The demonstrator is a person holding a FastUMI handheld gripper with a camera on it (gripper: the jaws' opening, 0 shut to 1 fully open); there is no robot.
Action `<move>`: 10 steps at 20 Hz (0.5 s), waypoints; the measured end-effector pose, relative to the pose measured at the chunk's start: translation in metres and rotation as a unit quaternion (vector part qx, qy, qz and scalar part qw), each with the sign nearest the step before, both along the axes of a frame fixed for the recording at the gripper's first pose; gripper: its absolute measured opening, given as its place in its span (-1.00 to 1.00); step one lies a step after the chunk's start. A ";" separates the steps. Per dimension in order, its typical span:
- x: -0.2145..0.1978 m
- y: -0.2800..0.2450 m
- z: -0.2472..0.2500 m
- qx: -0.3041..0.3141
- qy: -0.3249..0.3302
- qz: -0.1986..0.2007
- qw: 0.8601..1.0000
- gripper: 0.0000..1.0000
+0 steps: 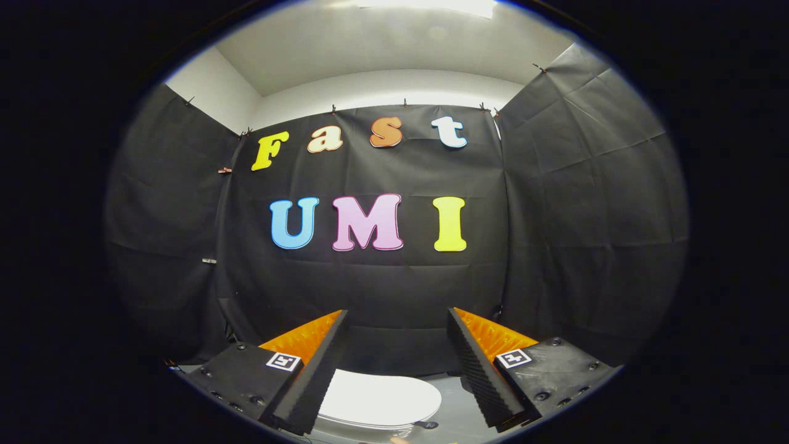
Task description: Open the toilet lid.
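Toilet lid, white and oval, lies flat and closed at the bottom centre of the gripper view, its glossy top catching the light. A thin second rim line shows beneath its near edge (the seat, as far as can be told). It sits low between the two fingers, with its left part hidden behind the left finger; the right finger stands just beside its right end without touching it.

The gripper has its jaws spread wide apart with nothing held between them, and the fingertips reach up toward the lower middle of the frame, above the lid. Each finger base carries a small square black-and-white marker.

Pale grey floor shows around the lid at the lower right, where a small dark fitting lies just off the lid's near right edge. Black cloth wall fills the middle of the frame on three sides, pinned along its top with clips. White ceiling spans the upper part.
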State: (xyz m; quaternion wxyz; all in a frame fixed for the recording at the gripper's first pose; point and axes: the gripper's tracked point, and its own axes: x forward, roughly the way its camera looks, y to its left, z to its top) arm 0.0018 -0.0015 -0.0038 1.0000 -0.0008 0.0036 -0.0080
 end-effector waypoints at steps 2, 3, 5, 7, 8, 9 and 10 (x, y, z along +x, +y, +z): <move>0.002 -0.002 -0.003 0.004 0.001 -0.004 1.000 0.98; 0.003 -0.005 -0.005 0.006 0.003 -0.007 1.000 0.98; 0.006 -0.011 -0.008 0.013 0.008 -0.017 1.000 0.98; 0.011 -0.020 -0.013 0.022 0.014 -0.030 0.999 0.98; 0.013 -0.025 -0.015 0.028 0.017 -0.037 0.999 0.98; 0.017 -0.030 -0.017 0.036 0.019 -0.043 0.998 0.98; 0.020 -0.033 -0.020 0.044 0.020 -0.046 0.998 0.98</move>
